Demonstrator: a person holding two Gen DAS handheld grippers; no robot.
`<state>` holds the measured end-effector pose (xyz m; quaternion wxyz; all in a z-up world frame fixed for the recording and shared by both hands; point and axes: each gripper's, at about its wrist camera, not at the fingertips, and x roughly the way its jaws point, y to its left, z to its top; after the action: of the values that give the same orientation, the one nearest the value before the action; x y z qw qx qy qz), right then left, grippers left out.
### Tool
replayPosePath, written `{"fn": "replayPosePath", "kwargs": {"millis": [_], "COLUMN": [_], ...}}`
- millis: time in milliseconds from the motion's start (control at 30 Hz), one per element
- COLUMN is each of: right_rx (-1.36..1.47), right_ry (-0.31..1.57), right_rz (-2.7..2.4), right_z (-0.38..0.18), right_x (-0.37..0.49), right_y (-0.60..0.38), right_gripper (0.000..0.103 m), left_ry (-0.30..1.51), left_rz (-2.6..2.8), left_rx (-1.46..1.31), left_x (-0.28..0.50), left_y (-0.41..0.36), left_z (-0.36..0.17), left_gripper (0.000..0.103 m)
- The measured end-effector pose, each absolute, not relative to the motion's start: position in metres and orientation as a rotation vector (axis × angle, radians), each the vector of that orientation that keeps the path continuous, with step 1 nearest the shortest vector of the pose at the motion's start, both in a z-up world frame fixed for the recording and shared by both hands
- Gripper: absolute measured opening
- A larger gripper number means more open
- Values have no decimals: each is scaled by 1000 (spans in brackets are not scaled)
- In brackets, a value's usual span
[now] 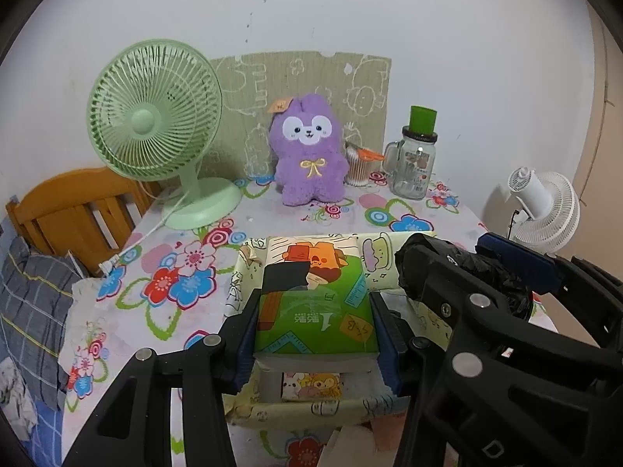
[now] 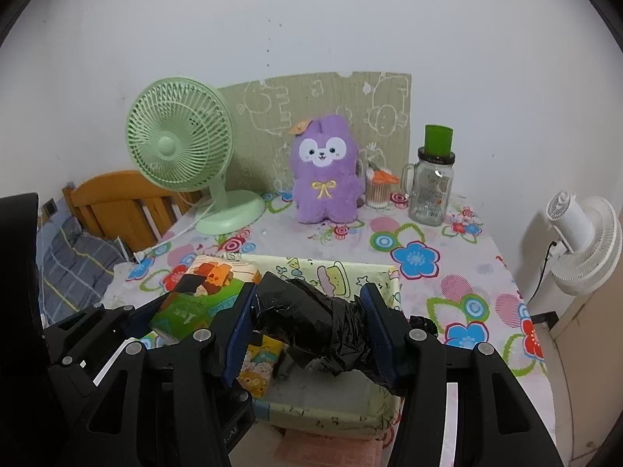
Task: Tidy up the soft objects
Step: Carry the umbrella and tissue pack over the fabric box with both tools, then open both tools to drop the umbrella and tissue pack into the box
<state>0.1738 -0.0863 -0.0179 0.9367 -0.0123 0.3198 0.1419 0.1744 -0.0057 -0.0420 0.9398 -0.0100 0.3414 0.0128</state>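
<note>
blue-padded fingers of the left gripper (image 1: 315, 334) are pressed against both sides of a green tissue pack (image 1: 311, 303), which is held above a pale cartoon-printed fabric bin (image 1: 393, 249). just to its right, a crumpled black plastic bag (image 2: 311, 327) is pinched between the pads of the right gripper (image 2: 307, 334), also over the bin. a smaller cartoon-printed packet (image 2: 259, 366) is seen lying inside the bin beneath both held items. farther back on the flowered tablecloth (image 2: 459, 284), a purple plush toy (image 1: 307, 151) is seated upright between a green desk fan (image 1: 155, 124) and a glass mug jar (image 1: 414, 163).
</note>
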Motion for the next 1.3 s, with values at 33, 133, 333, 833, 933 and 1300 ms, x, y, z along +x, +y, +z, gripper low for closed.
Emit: {"fn": "replayPosePath", "kwargs": {"millis": [33,133,333,833,933,1300], "right_rx": [-20,-10,-1,-15,-10,-19], "right_ry": [656,682,705,694,698,682], "right_rz": [290,293,284,239,237,255], "right_z": [-20,-27,-35,-32,-32,-29], "right_x": [176,185,192,174,167,143], "right_y": [-87,-87,-87,-97,-99,-95], "right_gripper": [57,59,77,93,93,93], "left_ry": [699,709,731,756,758,736], "left_rz": [34,51,43,18,17,14], "left_rx": [-27,-37,-46,-33,-37,-25], "left_x": [177,184,189,173,166,143], "left_y": [-5,-3,0,-4,-4,-5], "left_z": [-44,-51,-57,-59,-59,-54], "left_gripper": [54,54,76,94,94,95]}}
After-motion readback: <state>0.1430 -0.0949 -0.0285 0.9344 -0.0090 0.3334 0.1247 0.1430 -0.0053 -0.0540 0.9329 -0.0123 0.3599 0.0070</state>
